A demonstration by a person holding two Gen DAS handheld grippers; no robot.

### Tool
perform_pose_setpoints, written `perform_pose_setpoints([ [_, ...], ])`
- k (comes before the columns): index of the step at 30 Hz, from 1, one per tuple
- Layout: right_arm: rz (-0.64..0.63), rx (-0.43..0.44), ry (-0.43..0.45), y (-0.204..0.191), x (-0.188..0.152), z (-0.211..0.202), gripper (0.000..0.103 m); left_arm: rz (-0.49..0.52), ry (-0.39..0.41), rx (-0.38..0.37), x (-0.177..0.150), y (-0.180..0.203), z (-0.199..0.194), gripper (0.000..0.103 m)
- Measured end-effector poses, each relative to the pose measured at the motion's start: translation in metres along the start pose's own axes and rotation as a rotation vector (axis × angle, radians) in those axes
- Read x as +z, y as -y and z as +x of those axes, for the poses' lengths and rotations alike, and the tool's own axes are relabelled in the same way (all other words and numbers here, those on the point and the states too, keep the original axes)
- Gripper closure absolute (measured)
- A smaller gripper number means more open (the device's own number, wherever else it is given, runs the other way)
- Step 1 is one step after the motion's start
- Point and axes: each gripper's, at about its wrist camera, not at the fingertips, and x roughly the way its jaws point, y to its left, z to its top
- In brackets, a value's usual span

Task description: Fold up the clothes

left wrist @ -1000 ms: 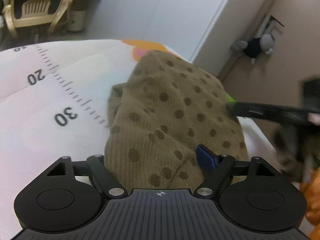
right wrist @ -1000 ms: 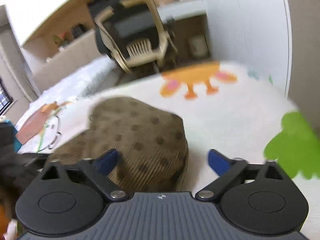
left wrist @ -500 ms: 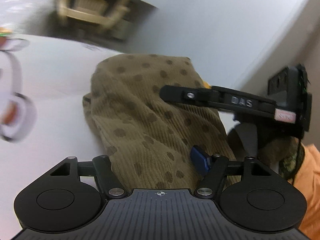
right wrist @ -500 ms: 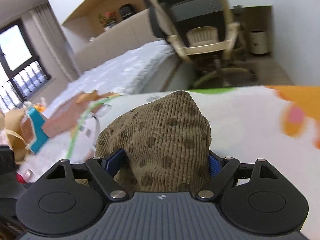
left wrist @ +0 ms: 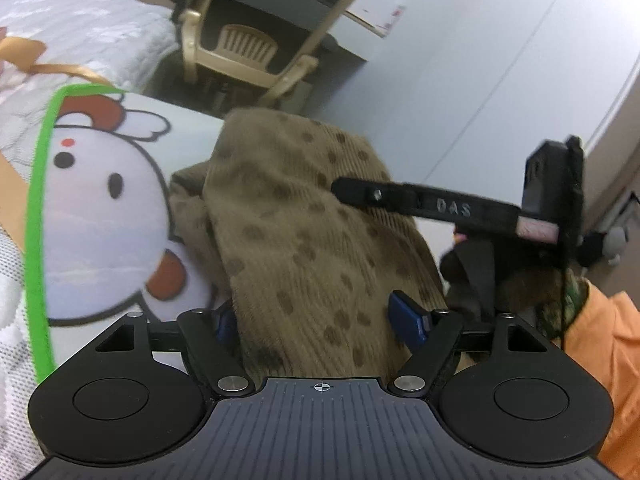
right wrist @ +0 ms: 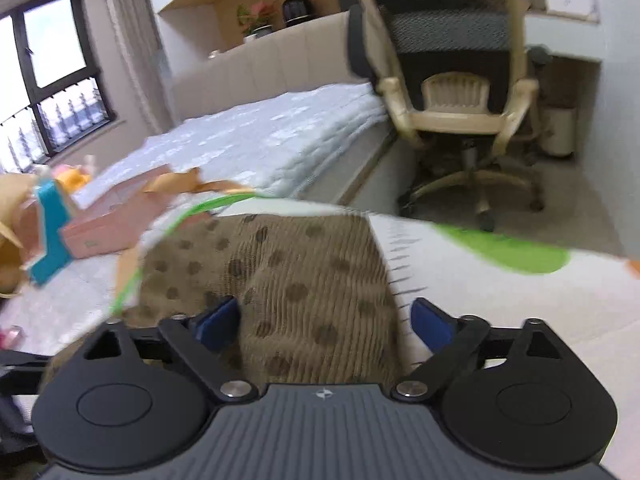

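Note:
An olive-brown corduroy garment with dark dots is bunched in a thick mound on a white printed mat. My left gripper is shut on its near end; cloth fills the space between the blue pads and hides part of the left one. My right gripper straddles the other side of the garment and stands open, with a strip of mat showing between the cloth and its right pad. In the left wrist view one finger of the right gripper lies against the mound.
The mat carries a cartoon figure with a green border and a green patch. Behind it are a bed, a cream office chair, a pink box and an orange cloth.
Both views have swung across the mat towards the bed and chair. The right gripper moved from beside the garment to astride it. The left gripper's hold on the cloth looks unchanged.

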Motion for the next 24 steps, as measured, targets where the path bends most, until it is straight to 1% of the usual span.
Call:
perform_pose_setpoints([
  [3, -0.038, -0.069, 0.011, 0.001, 0.0, -0.008, 0.001, 0.019, -0.005, -0.015, -0.005, 0.007, -0.006, 0.024],
  [6, -0.077, -0.139, 0.042, -0.004, -0.005, -0.018, 0.001, 0.045, -0.009, -0.014, -0.01, 0.014, -0.01, 0.022],
  [7, -0.077, -0.158, 0.054, -0.005, -0.006, -0.02, 0.001, 0.048, -0.009, -0.011, -0.01, 0.015, -0.011, 0.021],
  [9, -0.04, -0.164, 0.065, -0.004, -0.011, -0.025, 0.001, 0.047, -0.011, -0.005, -0.011, 0.015, -0.012, 0.02],
  [10, -0.012, -0.141, 0.06, -0.001, -0.015, -0.029, 0.001, 0.042, -0.014, -0.003, -0.012, 0.014, -0.011, 0.02],
  [12, 0.065, -0.029, 0.021, 0.006, -0.025, -0.029, 0.001, 0.033, -0.021, -0.001, -0.013, 0.012, -0.009, 0.02],
  [14, 0.152, 0.131, -0.054, 0.006, -0.034, -0.02, 0.001, 0.02, -0.021, -0.01, -0.015, 0.01, -0.01, 0.02],
  [15, 0.166, 0.195, -0.082, -0.001, -0.038, -0.015, 0.0, 0.013, -0.02, -0.016, -0.015, 0.008, -0.011, 0.02],
  [16, 0.133, 0.198, -0.083, -0.014, -0.04, -0.012, 0.0, 0.006, -0.018, -0.021, -0.016, 0.006, -0.013, 0.02],
  [17, 0.071, 0.18, -0.078, -0.03, -0.041, -0.01, 0.0, 0.001, -0.018, -0.021, -0.016, 0.004, -0.016, 0.017],
  [18, 0.046, 0.206, -0.08, -0.04, -0.039, -0.008, 0.0, -0.002, -0.02, -0.018, -0.017, 0.002, -0.019, 0.017],
  [19, 0.041, 0.245, -0.086, -0.046, -0.037, -0.007, 0.0, -0.001, -0.018, -0.016, -0.017, 0.001, -0.023, 0.013],
  [20, 0.027, 0.25, -0.086, -0.049, -0.035, -0.007, 0.0, 0.002, -0.012, -0.016, -0.019, 0.001, -0.028, 0.009],
  [22, -0.007, 0.248, -0.084, -0.056, -0.033, -0.008, 0.0, 0.019, -0.019, -0.015, -0.02, 0.002, -0.04, 0.009],
  [24, -0.073, 0.177, -0.075, -0.056, -0.031, -0.008, 0.001, 0.055, -0.02, -0.002, -0.019, 0.003, -0.055, 0.009],
])
